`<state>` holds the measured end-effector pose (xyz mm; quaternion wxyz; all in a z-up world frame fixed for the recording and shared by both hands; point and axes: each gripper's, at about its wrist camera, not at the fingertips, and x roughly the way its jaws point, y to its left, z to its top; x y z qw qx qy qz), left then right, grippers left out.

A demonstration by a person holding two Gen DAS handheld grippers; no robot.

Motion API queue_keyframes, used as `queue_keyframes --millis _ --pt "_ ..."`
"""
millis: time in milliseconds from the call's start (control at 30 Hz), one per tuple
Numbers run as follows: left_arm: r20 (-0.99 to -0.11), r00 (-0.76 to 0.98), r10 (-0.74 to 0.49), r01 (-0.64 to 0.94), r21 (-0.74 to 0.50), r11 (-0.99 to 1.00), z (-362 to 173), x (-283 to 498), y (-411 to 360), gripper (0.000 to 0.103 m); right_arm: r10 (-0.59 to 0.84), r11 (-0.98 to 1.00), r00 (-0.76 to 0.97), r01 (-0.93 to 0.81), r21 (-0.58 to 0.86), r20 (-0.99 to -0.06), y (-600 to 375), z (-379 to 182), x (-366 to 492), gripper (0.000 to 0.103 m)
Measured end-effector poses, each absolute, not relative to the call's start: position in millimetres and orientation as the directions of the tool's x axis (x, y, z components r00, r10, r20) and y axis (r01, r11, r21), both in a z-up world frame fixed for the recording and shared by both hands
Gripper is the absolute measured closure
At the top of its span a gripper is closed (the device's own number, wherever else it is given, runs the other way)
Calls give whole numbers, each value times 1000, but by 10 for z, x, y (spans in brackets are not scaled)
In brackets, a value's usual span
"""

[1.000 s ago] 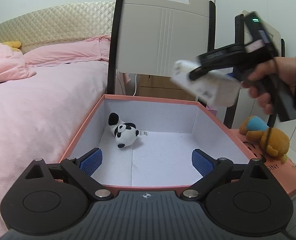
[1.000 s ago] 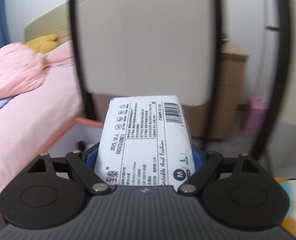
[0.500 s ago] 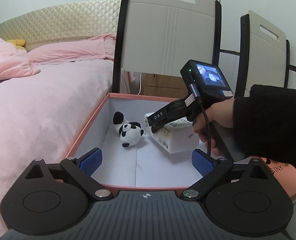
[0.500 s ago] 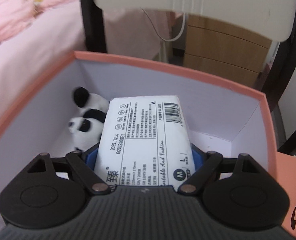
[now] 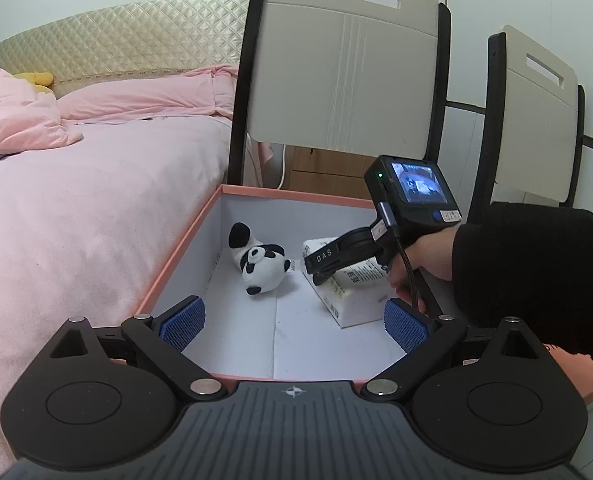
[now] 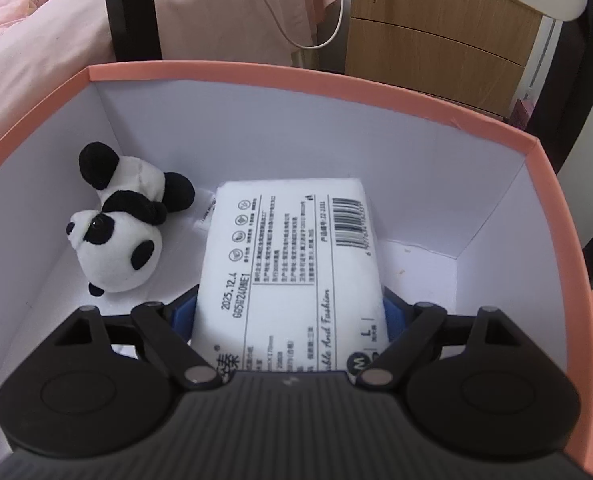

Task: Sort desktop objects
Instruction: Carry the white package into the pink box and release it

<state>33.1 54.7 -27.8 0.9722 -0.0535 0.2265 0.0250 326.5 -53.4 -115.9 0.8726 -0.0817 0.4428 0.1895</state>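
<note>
A pink box with white inside point(image 5: 296, 196) point(image 6: 296, 76) stands by the bed. A panda plush point(image 5: 260, 266) point(image 6: 116, 236) lies in its far left corner. My right gripper point(image 6: 290, 308) point(image 5: 328, 270) is shut on a white printed pack point(image 6: 292, 264) point(image 5: 352, 300) and holds it down inside the box, to the right of the panda, its far end near the back wall. My left gripper point(image 5: 294, 322) is open and empty, hovering over the box's near edge.
A pink bed point(image 5: 76, 200) runs along the left. Two chairs point(image 5: 344, 64) point(image 5: 536, 112) stand behind the box. A wooden cabinet point(image 6: 436, 36) is behind them. A white cable point(image 6: 308, 24) hangs by it.
My right gripper has carried the pack from up in the air down into the box, lowering it beside the panda. My left gripper has stayed put.
</note>
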Motion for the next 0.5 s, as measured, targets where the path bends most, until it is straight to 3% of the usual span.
queue_keyframes --millis 100,233,500 --pt "-437 899 27 -74 -91 993 -266 337 546 5 266 916 530 -400 38 -805 -530 -1150 3282 15" --pt "-426 904 28 -71 -85 994 -256 326 543 5 311 911 528 -403 89 -790 -588 -1080 3252 0" --pt "-389 921 28 -61 -72 996 -231 275 496 5 362 910 595 -394 133 -718 -758 -664 2974 0"
